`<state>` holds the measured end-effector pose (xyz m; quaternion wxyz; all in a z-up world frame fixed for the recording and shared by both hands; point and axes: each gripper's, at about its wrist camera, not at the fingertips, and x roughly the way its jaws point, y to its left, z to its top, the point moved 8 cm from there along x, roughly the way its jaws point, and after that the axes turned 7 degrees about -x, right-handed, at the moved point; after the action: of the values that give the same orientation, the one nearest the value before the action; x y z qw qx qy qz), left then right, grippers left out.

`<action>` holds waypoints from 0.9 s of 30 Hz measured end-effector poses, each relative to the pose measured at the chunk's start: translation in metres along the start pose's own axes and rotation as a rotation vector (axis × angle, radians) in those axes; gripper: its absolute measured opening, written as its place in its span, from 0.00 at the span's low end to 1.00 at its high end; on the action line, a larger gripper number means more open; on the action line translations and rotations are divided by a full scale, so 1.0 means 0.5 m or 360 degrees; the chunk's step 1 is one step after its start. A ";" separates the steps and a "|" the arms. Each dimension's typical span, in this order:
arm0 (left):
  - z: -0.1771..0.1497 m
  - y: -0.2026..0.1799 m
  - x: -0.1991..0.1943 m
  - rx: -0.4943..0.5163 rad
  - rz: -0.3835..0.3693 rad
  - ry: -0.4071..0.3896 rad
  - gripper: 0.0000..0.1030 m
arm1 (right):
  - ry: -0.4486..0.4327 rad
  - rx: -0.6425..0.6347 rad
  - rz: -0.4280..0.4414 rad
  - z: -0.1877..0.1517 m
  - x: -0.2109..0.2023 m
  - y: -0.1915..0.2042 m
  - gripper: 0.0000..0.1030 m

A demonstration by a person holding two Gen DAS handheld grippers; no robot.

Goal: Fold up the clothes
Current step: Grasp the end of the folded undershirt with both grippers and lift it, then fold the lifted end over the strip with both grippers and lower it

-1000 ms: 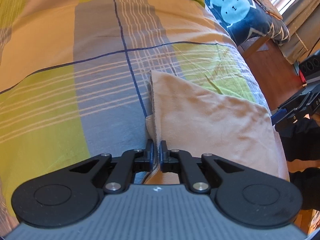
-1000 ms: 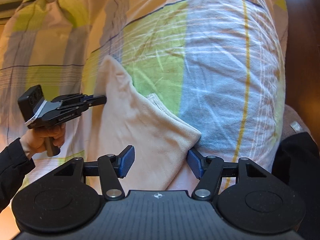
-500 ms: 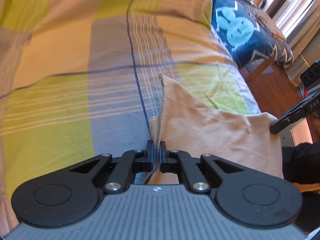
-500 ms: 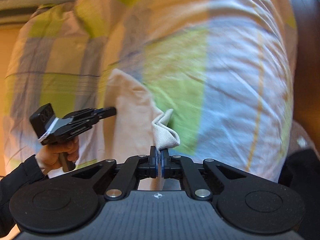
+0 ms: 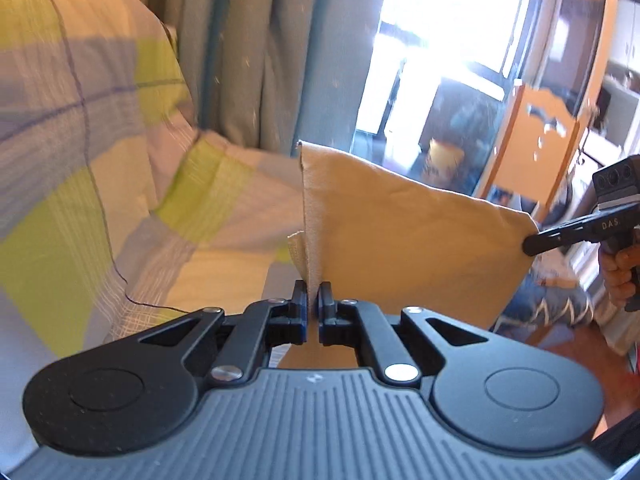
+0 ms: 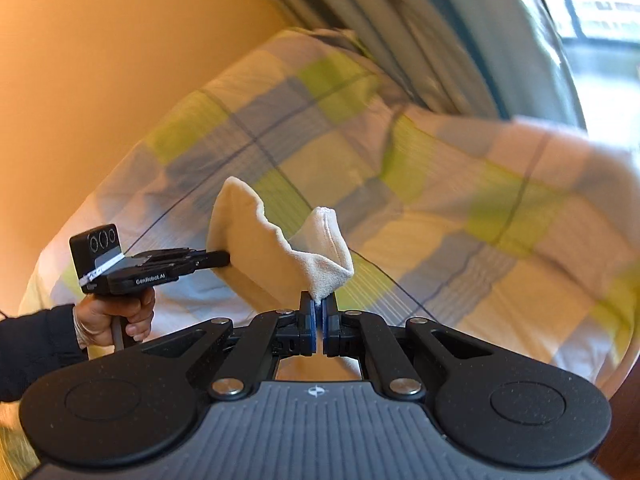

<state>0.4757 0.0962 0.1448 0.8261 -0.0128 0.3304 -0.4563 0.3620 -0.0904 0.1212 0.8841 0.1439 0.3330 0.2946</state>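
Cream-coloured cloth (image 5: 404, 236) hangs in the air above the checked bedspread (image 5: 100, 168), held between both tools. The left gripper (image 5: 313, 300) has its fingers closed tight on one corner; the right gripper (image 6: 319, 312) is pinched just as tight on the opposite corner. Grey curtains (image 5: 248, 52) hang behind the bed.

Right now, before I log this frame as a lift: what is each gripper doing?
Left gripper: closed on one edge of the cream garment.
Right gripper: closed on the garment's other end, held above the checked bedding.
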 end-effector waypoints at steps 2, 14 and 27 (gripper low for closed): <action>-0.011 -0.022 -0.053 -0.0056 0.0033 -0.0064 0.02 | 0.0027 -0.0134 0.0018 0.008 -0.029 0.052 0.03; -0.377 -0.014 -0.164 -0.0426 0.0361 0.0361 0.02 | 0.0737 -0.0192 0.0281 -0.327 0.064 0.147 0.03; -0.438 0.086 0.023 -0.0395 0.0470 0.0489 0.02 | 0.0826 0.0031 0.0030 -0.360 0.244 -0.086 0.04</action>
<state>0.3898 0.1738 -0.0461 0.8160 0.0037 0.5041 -0.2830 0.3326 -0.0386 -0.0923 0.7648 0.0750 0.5502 0.3267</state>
